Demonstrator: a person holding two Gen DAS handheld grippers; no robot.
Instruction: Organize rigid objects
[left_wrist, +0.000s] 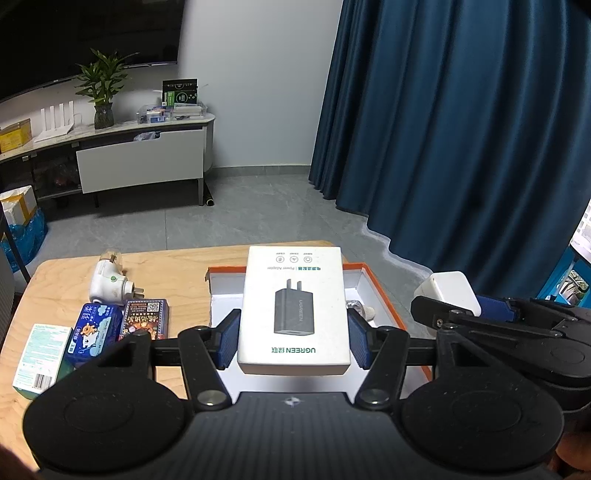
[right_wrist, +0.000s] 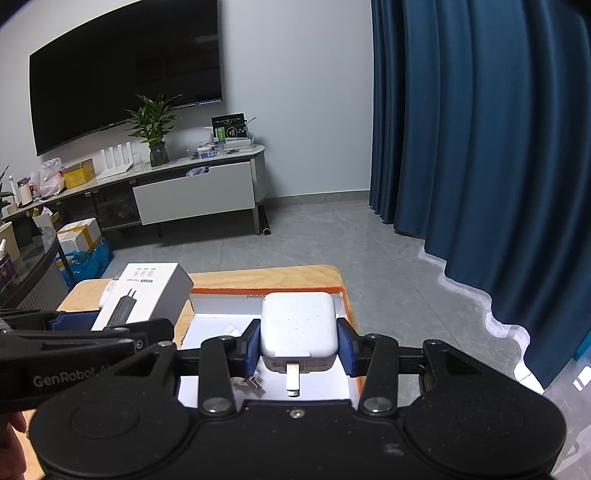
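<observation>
White adapter box (left_wrist: 293, 310) is clamped in our left gripper (left_wrist: 293, 338), white charger (right_wrist: 299, 326) in our right gripper (right_wrist: 299, 349), both above the orange tray (left_wrist: 384, 295) at twelve o'clock. Lowered together, they could collide or crush the plug (right_wrist: 253, 382) inside.
</observation>
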